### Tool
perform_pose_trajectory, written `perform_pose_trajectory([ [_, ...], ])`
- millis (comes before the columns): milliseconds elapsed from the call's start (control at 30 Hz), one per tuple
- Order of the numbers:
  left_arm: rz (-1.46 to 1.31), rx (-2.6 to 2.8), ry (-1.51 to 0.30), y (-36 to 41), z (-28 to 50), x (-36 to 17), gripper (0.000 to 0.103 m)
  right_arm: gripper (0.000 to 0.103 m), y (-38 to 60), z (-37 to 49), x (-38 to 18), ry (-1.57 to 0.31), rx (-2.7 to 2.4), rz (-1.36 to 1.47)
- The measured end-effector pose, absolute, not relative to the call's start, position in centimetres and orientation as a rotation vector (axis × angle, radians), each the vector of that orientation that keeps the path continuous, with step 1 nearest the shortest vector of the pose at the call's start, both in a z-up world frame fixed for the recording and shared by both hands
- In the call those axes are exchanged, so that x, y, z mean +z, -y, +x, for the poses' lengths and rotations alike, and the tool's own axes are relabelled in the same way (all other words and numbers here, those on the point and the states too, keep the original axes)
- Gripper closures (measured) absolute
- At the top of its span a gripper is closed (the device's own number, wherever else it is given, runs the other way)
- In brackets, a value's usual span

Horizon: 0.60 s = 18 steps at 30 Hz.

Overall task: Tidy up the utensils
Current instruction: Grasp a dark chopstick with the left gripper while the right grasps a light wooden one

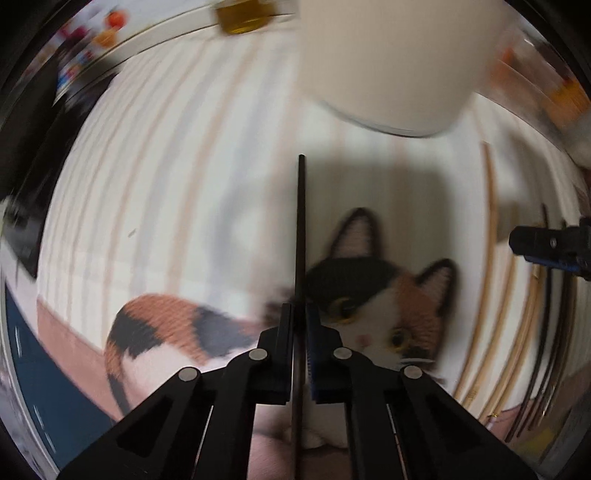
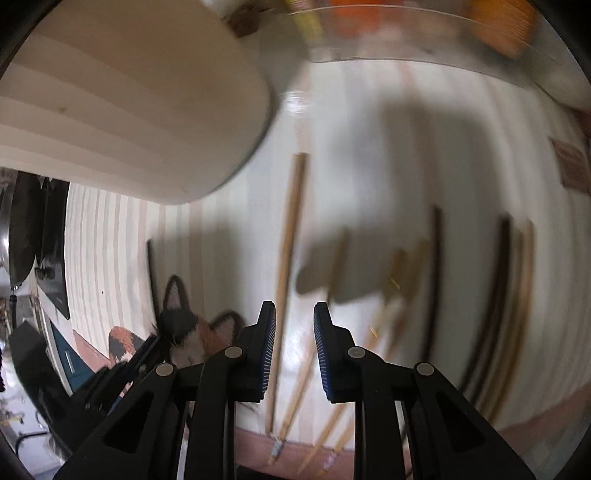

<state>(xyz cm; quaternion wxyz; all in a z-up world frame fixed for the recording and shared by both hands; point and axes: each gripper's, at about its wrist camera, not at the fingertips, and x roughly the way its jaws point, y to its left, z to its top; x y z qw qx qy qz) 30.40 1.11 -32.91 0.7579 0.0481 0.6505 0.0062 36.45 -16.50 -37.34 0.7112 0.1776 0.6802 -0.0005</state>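
- Left gripper (image 1: 300, 321): black two-finger tool pointing down at the table; jaws closed tight on a thin dark chopstick (image 1: 301, 221). The stick runs from below the jaws up between the pads, and its tip stands clear above them, over the mat.
- Right gripper (image 2: 294, 321): black fingers with blue ribbed pads (image 2: 322, 354); jaws part open with a clear gap, nothing pressed between them. Seen through that gap: pale mat and the lower ends of light sticks. In the left wrist view it enters from the right edge (image 1: 546, 247), well apart from the held stick.
- Placemat (image 2: 362, 147): cream with pale stripes and a pinkish border at the near edge; a calico cat figure (image 1: 384, 306) in black, orange and white is worked into it, its head just behind the left jaws.
- Light wooden chopsticks (image 2: 290, 258): one long stick lying lengthwise just left of the right gripper's gap; several more crossing loosely near the mat's near edge.
- Dark chopsticks (image 2: 436, 280): lying roughly parallel to the right of the light ones, blurred; exact count cannot be told.
- Cream holder (image 1: 391, 59): large, round-sided vessel standing on the far part of the mat; contents not visible.
- Amber jar (image 1: 243, 16): at the far edge, blurred.
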Motion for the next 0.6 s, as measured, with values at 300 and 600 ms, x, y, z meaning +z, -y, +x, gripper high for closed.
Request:
perform_pose_trajectory([
  [300, 0.057, 0.121, -1.424, -4.1, 28.5, -31.1, 0.100, 0.088, 10.6, 39.1, -38.9, -1.553, 0.008, 0.111],
  [600, 0.031, 0.123, -1.428, -0.1, 28.7, -33.0, 0.099, 0.095, 8.5, 37.4, -38.8, -1.620, 0.116, 0.031],
])
